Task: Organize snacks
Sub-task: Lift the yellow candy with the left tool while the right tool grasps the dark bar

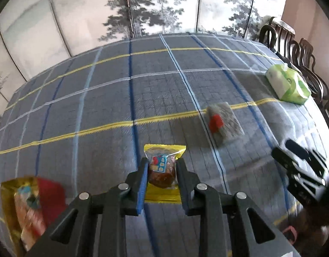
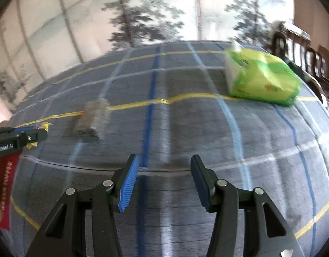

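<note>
My left gripper (image 1: 162, 162) is shut on a small yellow-edged snack packet (image 1: 163, 167) with a brown cake inside, its blue pads pressing both sides. A grey snack packet with a red label (image 1: 223, 123) lies on the plaid tablecloth to the right and beyond; the right wrist view shows this grey packet (image 2: 93, 117) at left. A bigger yellow and red snack bag (image 1: 29, 205) lies at lower left. My right gripper (image 2: 164, 162) hangs open over bare cloth with nothing between its fingers. The right gripper (image 1: 301, 167) shows at the right edge of the left wrist view, the left gripper (image 2: 20, 138) at the left edge of the right wrist view.
A green and white tissue pack (image 2: 263, 81) sits at the far right of the table (image 1: 121, 98), by dark wooden chairs (image 1: 293, 45). A folding screen painted with trees (image 1: 143, 8) stands behind the table.
</note>
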`<state>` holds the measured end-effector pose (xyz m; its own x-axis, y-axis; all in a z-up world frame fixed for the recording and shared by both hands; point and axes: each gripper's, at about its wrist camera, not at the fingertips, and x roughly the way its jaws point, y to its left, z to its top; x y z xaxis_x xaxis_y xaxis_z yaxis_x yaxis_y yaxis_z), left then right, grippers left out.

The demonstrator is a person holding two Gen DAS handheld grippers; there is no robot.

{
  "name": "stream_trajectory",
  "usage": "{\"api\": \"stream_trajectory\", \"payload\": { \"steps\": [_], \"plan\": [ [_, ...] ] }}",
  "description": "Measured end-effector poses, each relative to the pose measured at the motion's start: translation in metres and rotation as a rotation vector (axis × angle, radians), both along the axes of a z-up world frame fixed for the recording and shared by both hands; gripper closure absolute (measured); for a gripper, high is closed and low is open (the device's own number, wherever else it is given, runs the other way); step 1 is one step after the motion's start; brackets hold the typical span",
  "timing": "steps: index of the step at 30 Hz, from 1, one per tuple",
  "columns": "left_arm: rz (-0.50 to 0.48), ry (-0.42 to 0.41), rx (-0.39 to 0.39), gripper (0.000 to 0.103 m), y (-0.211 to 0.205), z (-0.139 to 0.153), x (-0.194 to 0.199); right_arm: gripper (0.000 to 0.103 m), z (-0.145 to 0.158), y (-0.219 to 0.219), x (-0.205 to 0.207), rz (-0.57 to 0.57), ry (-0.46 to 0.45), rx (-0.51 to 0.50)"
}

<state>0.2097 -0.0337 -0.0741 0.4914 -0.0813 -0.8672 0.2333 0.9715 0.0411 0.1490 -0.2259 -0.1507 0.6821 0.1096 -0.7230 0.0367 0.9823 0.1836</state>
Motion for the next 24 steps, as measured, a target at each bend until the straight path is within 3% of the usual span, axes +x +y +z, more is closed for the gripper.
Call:
{"api": "stream_trajectory", "payload": {
  "steps": [4, 7, 14, 24],
  "plan": [
    [-0.002, -0.038, 0.038, 0.077, -0.002, 0.012, -0.021, 0.055, 0.008, 0.019, 0.013, 0.069, -0.012, 0.058],
    [0.008, -0.062, 0.066, 0.077, -0.002, 0.019, -0.028, 0.053, 0.017, 0.040, 0.027, 0.097, -0.041, 0.037],
    [0.042, -0.070, 0.034, 0.077, 0.009, 0.030, -0.032, 0.048, 0.019, 0.070, 0.057, 0.123, -0.030, 0.061],
    [0.073, -0.081, 0.016, 0.076, 0.025, 0.035, -0.038, 0.048, 0.003, 0.092, 0.084, 0.103, 0.027, -0.003]
  ]
}}
